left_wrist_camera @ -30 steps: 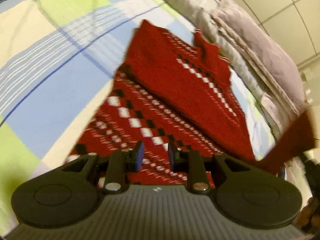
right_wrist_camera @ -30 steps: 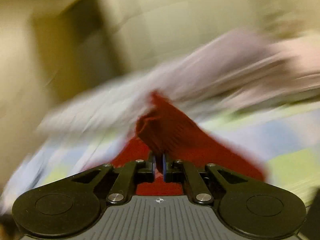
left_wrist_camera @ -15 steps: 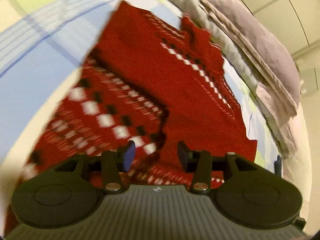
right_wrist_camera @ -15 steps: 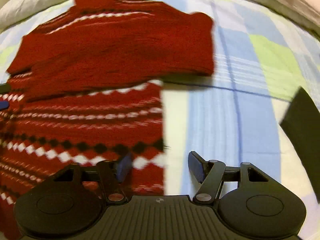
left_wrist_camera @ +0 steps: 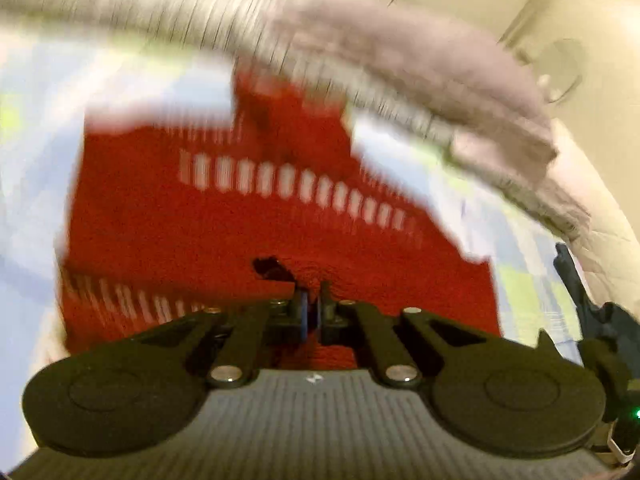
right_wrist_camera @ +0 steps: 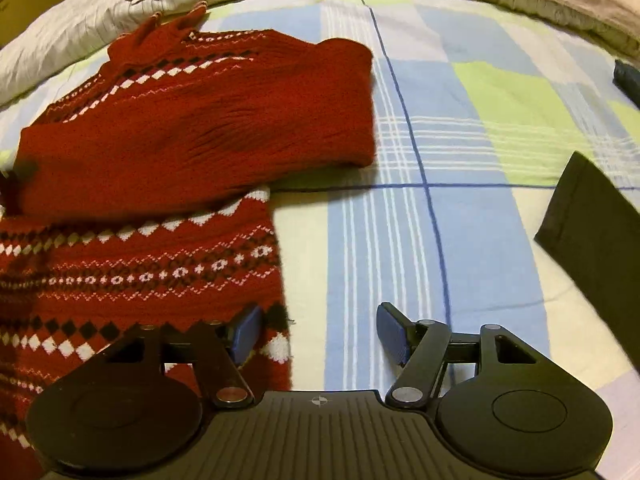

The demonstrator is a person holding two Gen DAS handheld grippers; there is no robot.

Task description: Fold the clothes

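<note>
Left wrist view, much blurred: the left gripper (left_wrist_camera: 311,307) has its fingers pinched nearly together on a fold of the red sweater (left_wrist_camera: 248,216), which spreads ahead of it over the bed (left_wrist_camera: 528,280); grey bedding (left_wrist_camera: 440,76) is bunched beyond. Right wrist view: the right gripper (right_wrist_camera: 318,334) is spread wide and holds nothing; the red sweater (right_wrist_camera: 192,128) lies ahead and left, its edge under the left finger; a dark cloth (right_wrist_camera: 596,236) lies to the right.
</note>
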